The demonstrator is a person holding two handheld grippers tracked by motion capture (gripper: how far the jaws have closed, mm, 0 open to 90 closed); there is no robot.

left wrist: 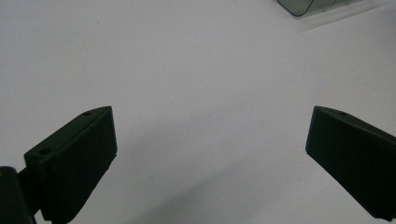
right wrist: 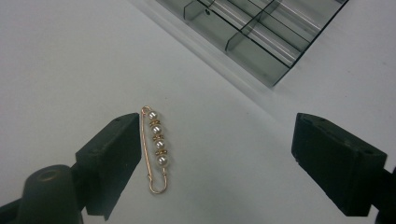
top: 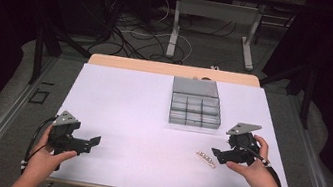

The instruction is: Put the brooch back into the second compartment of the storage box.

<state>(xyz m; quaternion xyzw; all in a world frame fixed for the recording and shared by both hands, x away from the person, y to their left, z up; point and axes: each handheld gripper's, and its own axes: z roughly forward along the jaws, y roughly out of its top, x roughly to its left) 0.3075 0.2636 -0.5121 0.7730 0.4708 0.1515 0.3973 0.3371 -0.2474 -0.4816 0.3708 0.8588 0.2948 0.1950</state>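
Right gripper view: we see the pin (right wrist: 156, 148) flat on the desk (right wrist: 70, 60), just beside 1 of the spread jaws. Light, thin, slippery; we'd pinch across its beads. Left gripper (left wrist: 210, 154) jaws spread, empty.

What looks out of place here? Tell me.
Only the pin: it lies loose on the table, outside the open organizer, between the right tongs' open jaws. Nothing looks spilled or damaged.
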